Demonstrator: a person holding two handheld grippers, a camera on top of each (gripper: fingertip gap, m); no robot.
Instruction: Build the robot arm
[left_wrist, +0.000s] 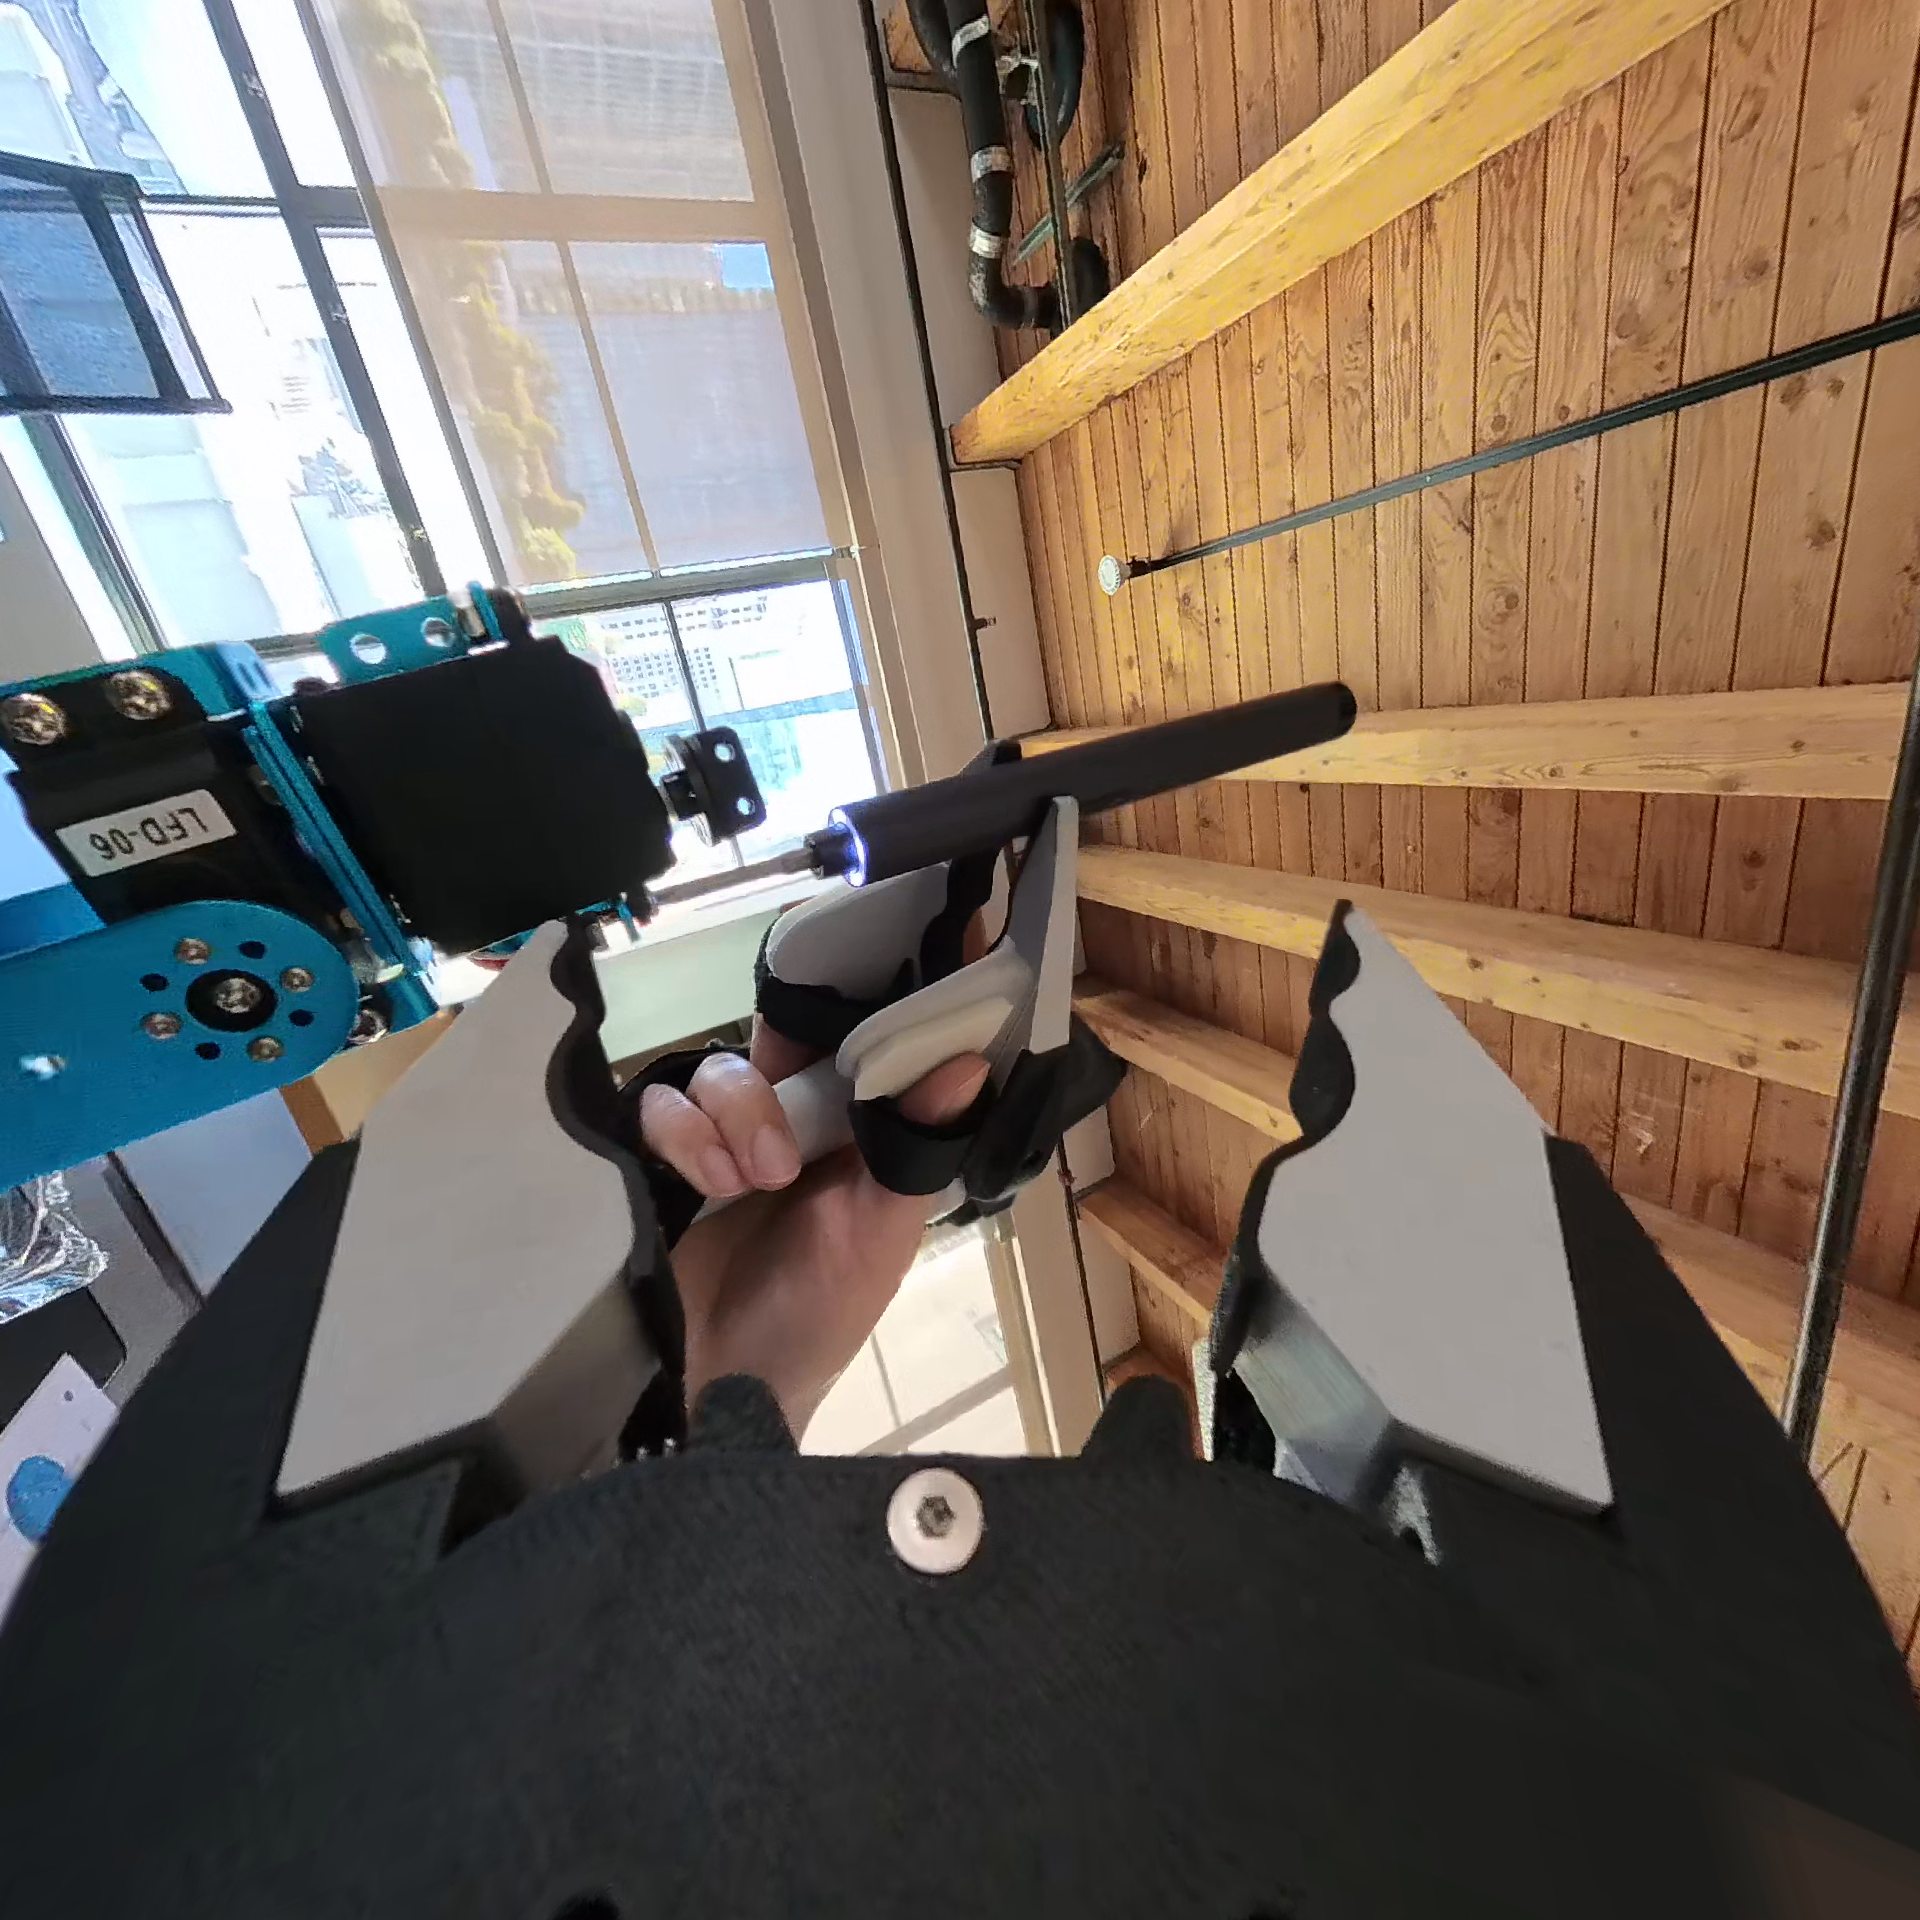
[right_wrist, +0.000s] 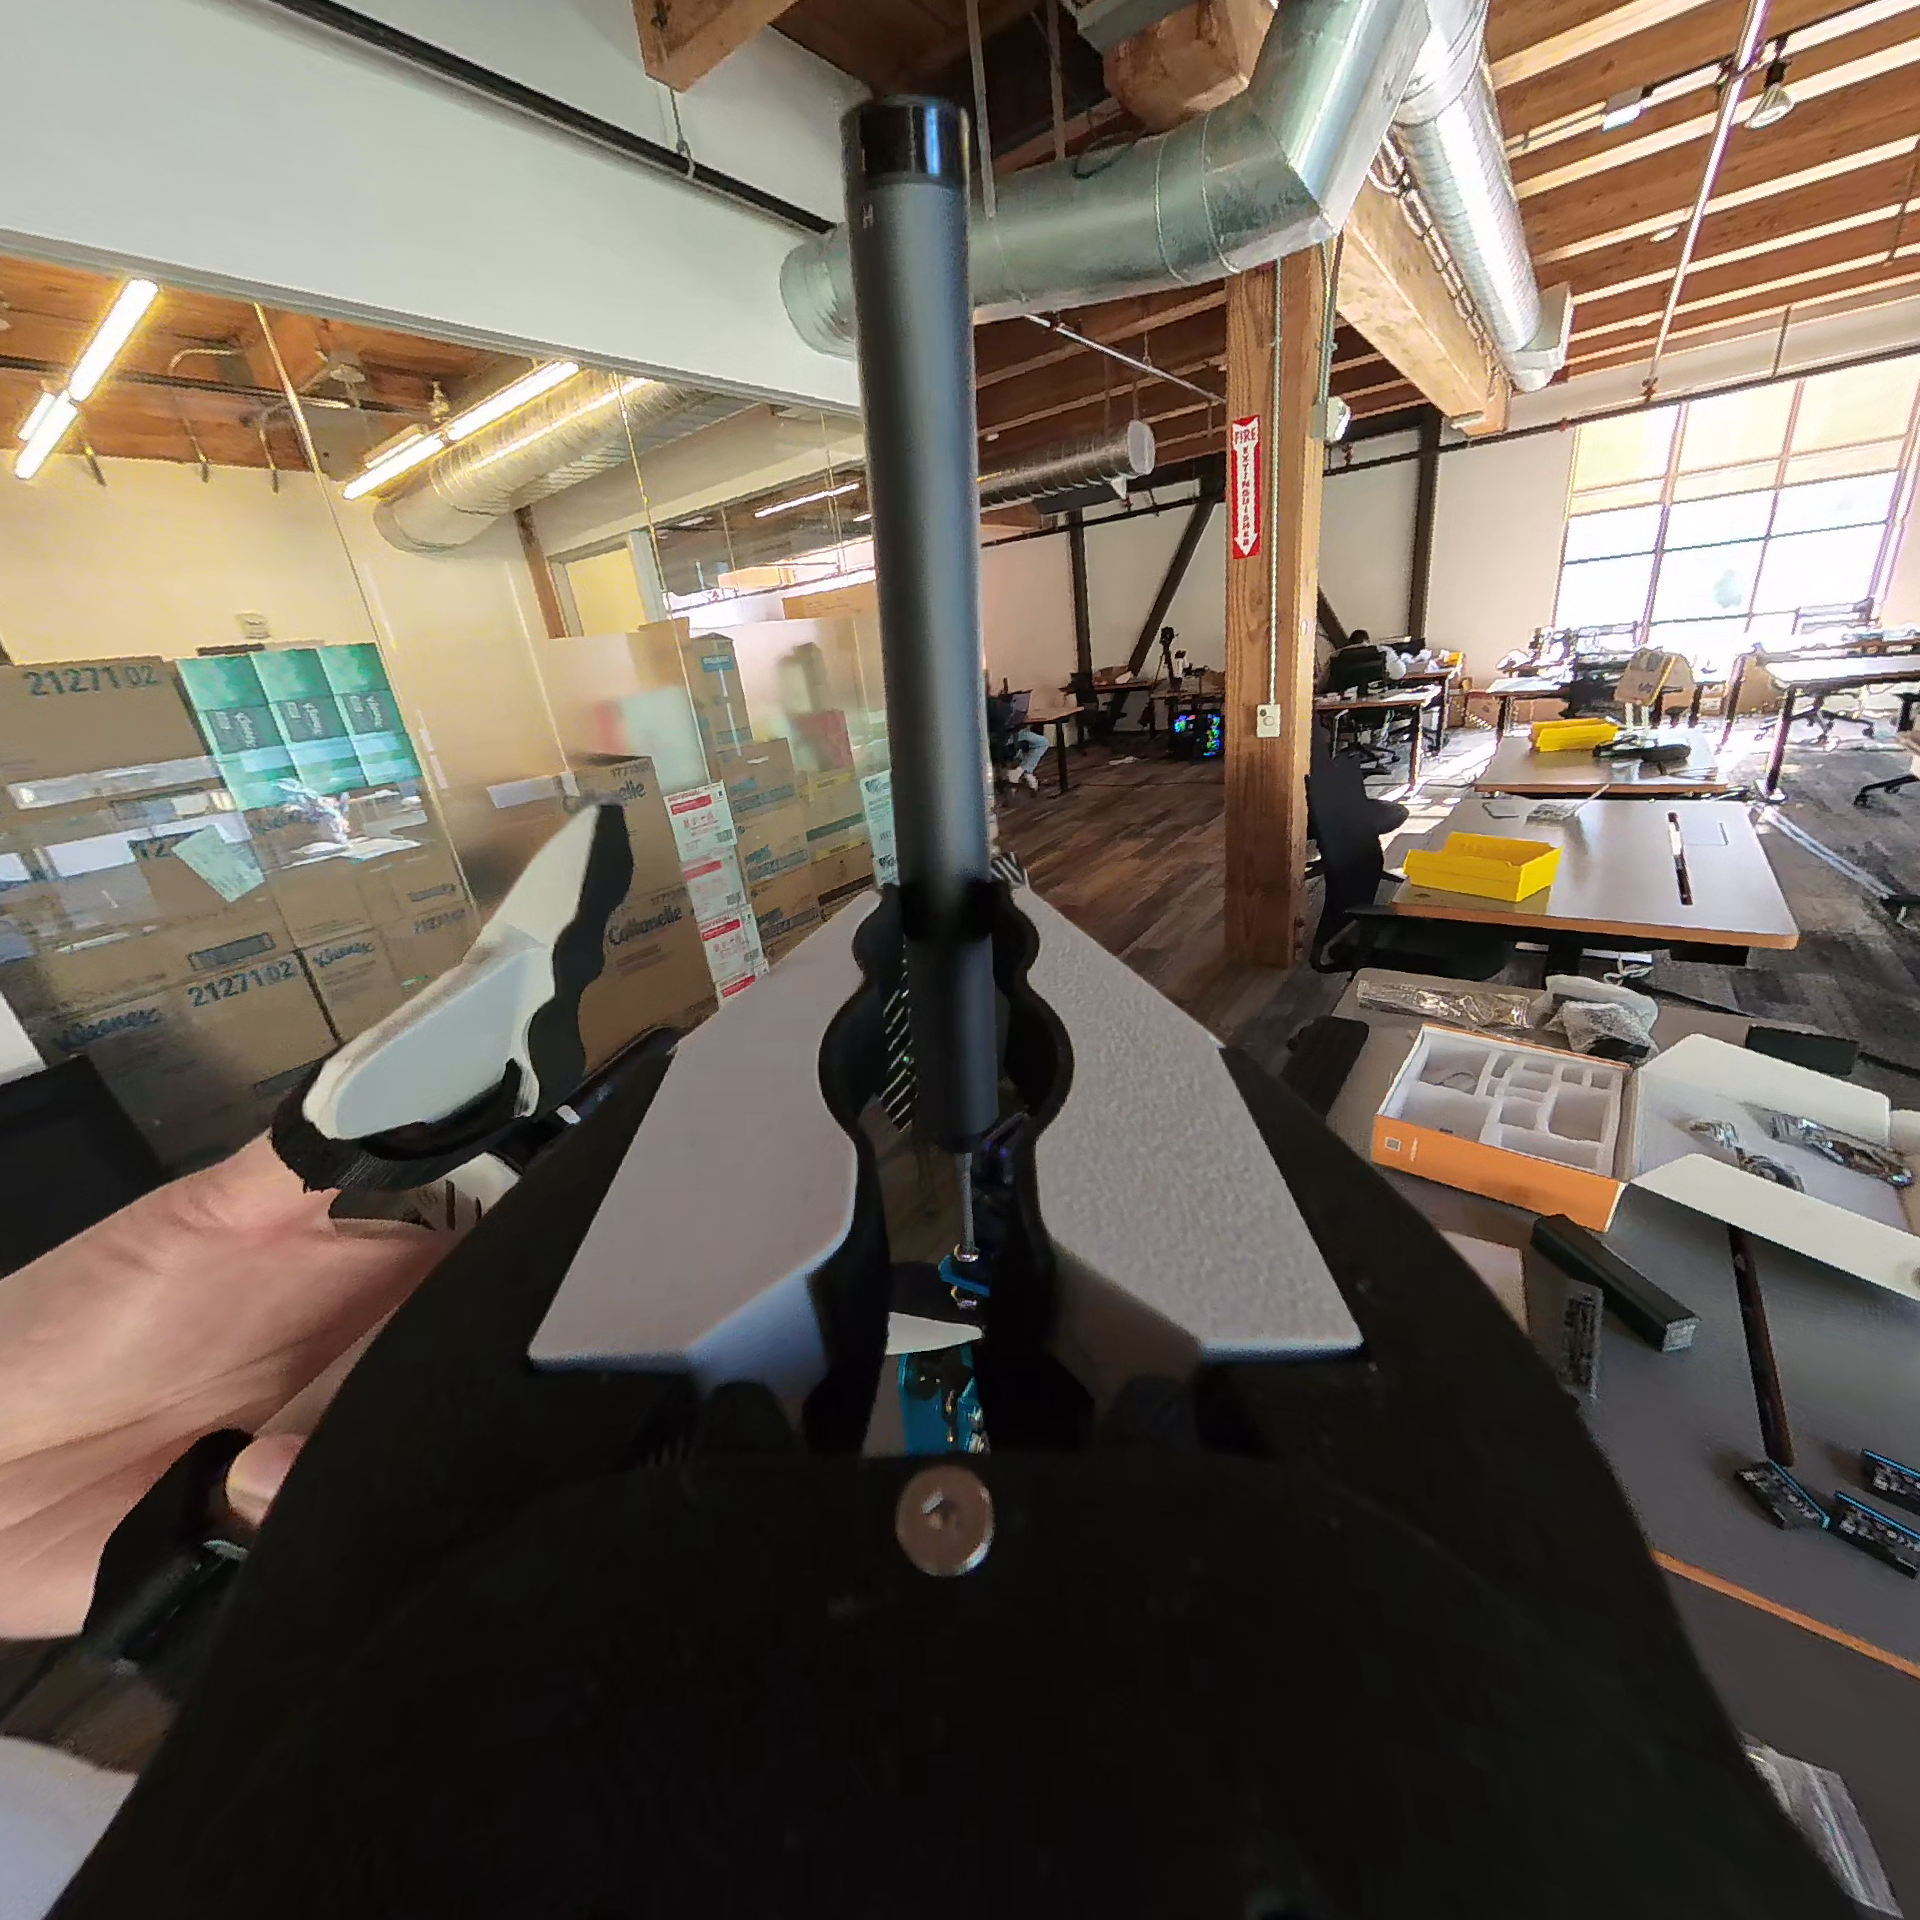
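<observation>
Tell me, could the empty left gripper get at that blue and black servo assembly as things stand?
Probably yes. The left gripper is open, and the servo assembly hangs just beside its left finger; only the screwdriver reaches in nearby.

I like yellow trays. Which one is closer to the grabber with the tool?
The yellow tray on the nearer table, right of the wooden post. The other yellow tray lies on the table behind it.

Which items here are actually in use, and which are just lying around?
In use:
right gripper, shut on the screwdriver
blue bracket at the screwdriver's tip
left gripper, open

Lying about:
orange box
yellow trays
black bar
</observation>
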